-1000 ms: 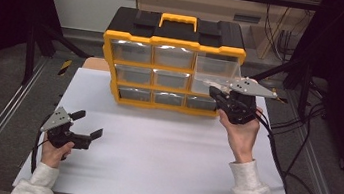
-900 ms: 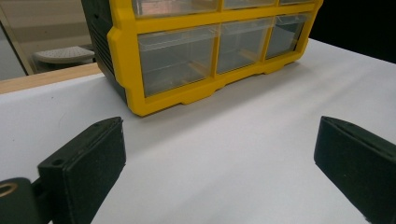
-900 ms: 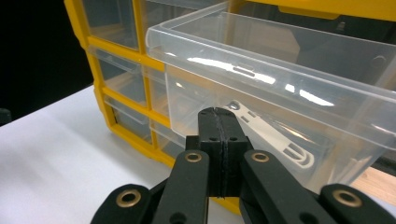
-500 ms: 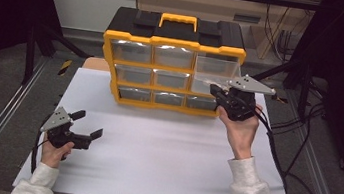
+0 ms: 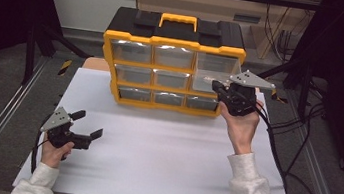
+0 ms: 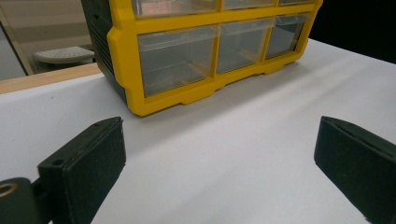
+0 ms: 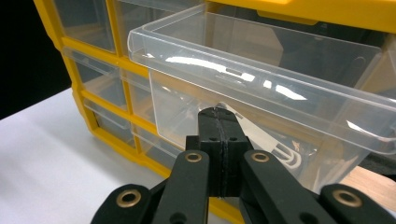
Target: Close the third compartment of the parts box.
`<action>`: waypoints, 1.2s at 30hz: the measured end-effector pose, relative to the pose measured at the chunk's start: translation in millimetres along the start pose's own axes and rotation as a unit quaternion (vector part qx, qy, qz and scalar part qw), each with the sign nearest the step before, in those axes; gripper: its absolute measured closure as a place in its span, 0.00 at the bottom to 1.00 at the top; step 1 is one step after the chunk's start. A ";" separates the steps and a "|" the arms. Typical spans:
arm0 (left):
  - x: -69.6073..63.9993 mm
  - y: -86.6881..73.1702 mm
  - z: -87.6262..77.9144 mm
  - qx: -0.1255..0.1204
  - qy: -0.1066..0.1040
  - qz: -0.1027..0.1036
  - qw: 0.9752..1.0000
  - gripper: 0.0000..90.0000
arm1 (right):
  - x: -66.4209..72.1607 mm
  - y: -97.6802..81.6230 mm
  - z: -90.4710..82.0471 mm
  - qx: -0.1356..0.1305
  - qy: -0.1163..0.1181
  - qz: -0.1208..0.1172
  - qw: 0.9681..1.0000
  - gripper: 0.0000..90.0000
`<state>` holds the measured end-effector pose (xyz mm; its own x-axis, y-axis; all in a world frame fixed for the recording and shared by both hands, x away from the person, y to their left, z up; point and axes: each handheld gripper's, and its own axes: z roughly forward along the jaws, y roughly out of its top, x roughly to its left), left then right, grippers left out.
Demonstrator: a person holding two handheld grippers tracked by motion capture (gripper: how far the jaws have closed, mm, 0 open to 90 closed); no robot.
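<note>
A yellow and black organizer (image 5: 174,42) with clear drawers stands at the back of the white table (image 5: 161,161). One clear drawer (image 5: 208,80) in its right column is pulled partway out. My right gripper (image 5: 222,91) is shut on that drawer; in the right gripper view the closed jaws (image 7: 219,114) pinch the tab at the bottom of the drawer (image 7: 261,88) front. My left gripper (image 5: 88,124) rests low at the front left, open with nothing between its fingers. The left gripper view shows its pads (image 6: 88,158) wide apart, facing the organizer (image 6: 187,60).
Black cables (image 5: 298,159) trail off the table's right edge. Metal rails (image 5: 1,115) run along both sides. A wooden surface (image 5: 94,64) shows behind the table's back left corner. Bare white tabletop lies between the two grippers.
My right gripper, still holding the drawer, has crept slightly up the picture. The left gripper has not moved.
</note>
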<state>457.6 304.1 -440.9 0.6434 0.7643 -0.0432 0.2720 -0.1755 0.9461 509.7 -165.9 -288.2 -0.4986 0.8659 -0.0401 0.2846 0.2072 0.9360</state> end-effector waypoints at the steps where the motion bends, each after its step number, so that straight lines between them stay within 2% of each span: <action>1: 0.0 0.0 0.0 0.000 0.000 0.000 1.000 0.02 | 0.0 0.8 0.6 0.001 -0.001 0.000 1.000 1.00; 36: 0.2 -0.1 0.0 0.001 0.001 -0.001 1.000 0.02 | -14.6 13.3 25.4 0.010 -0.029 0.007 1.000 1.00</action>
<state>457.7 304.3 -441.0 0.6421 0.7653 -0.0441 0.2737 -0.1751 0.9457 541.5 -164.2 -284.0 -0.4467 0.8934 -0.0475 0.3081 0.2035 0.9293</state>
